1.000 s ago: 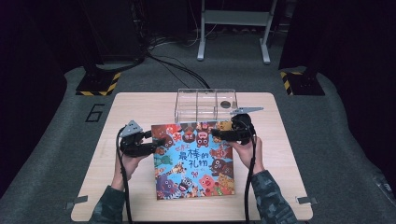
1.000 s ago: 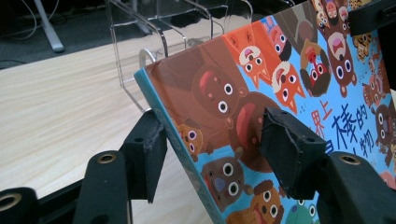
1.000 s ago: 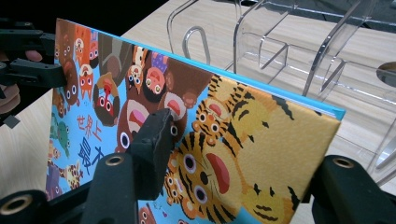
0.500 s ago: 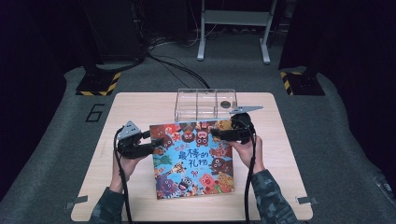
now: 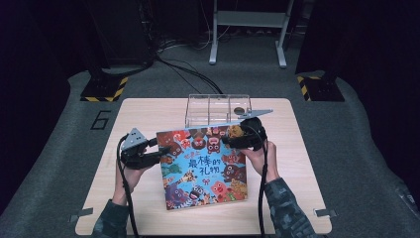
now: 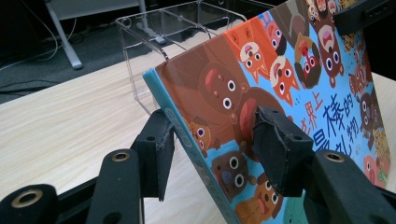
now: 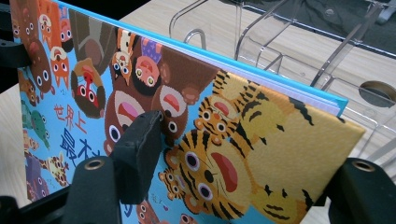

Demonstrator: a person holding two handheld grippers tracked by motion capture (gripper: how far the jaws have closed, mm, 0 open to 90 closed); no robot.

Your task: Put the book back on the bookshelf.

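book: the square picture book (image 5: 203,166) sits between the left tongs (image 5: 161,152) and the right tongs (image 5: 229,141), far edge raised off the wooden tabletop (image 5: 148,114)
box: the clear plastic divided box (image 5: 213,110) stands just beyond the right tongs, behind the book

The wooden table (image 5: 148,119) is lit brightly and evenly from above, while the room around it sinks into near-black. Shadows are soft and short. The high view is grainy and slightly soft. Faint highlights glint on the clear acrylic box (image 6: 154,32); the black pads (image 6: 275,149) nearest each lens blur.
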